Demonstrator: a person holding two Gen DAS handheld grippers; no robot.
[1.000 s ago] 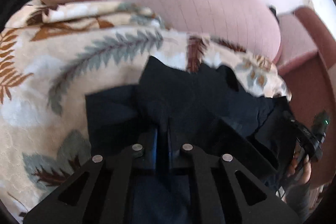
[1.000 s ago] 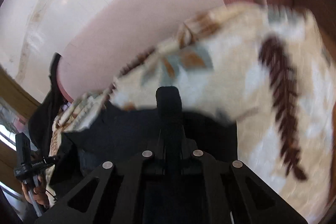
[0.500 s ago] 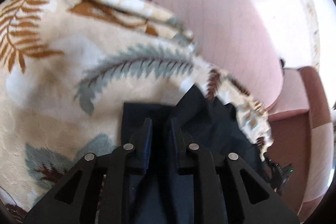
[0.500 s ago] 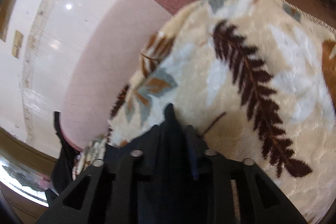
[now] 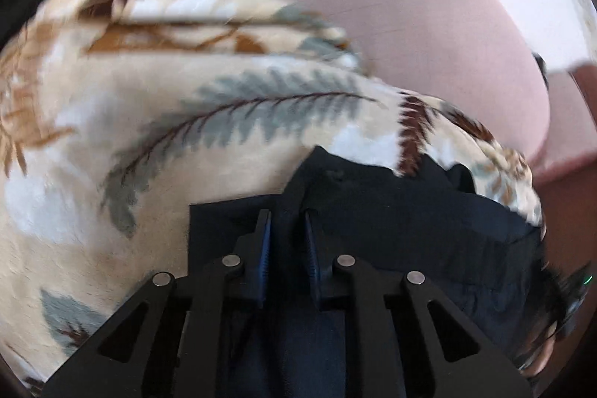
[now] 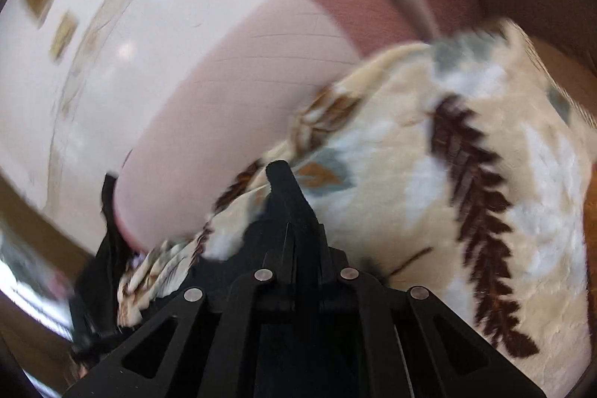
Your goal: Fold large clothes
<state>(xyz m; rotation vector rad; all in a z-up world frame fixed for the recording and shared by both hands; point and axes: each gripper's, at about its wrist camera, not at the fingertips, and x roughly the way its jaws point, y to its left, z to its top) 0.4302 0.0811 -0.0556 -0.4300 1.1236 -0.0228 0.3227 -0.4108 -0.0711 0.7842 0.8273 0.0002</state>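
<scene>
A dark navy garment [image 5: 391,211] lies bunched on a cream blanket with fern leaves [image 5: 186,122]. In the left wrist view my left gripper [image 5: 286,215] has its jaws a narrow gap apart with the dark cloth between them. In the right wrist view my right gripper [image 6: 287,189] is shut on a fold of the same dark garment [image 6: 257,237], which covers its fingertips and hangs over the blanket [image 6: 466,181]. Both views are motion-blurred.
The blanket covers a sofa seat with pink cushions [image 5: 391,17] and a maroon armrest [image 6: 350,6]. A shiny white tiled floor [image 6: 123,10] lies beyond. The other gripper and a hand [image 5: 559,316] show at the lower right of the left wrist view.
Both grippers have swung with the dark cloth in them. The left jaws stand wider than one second ago. The right view has turned back toward the floor and pink cushion.
</scene>
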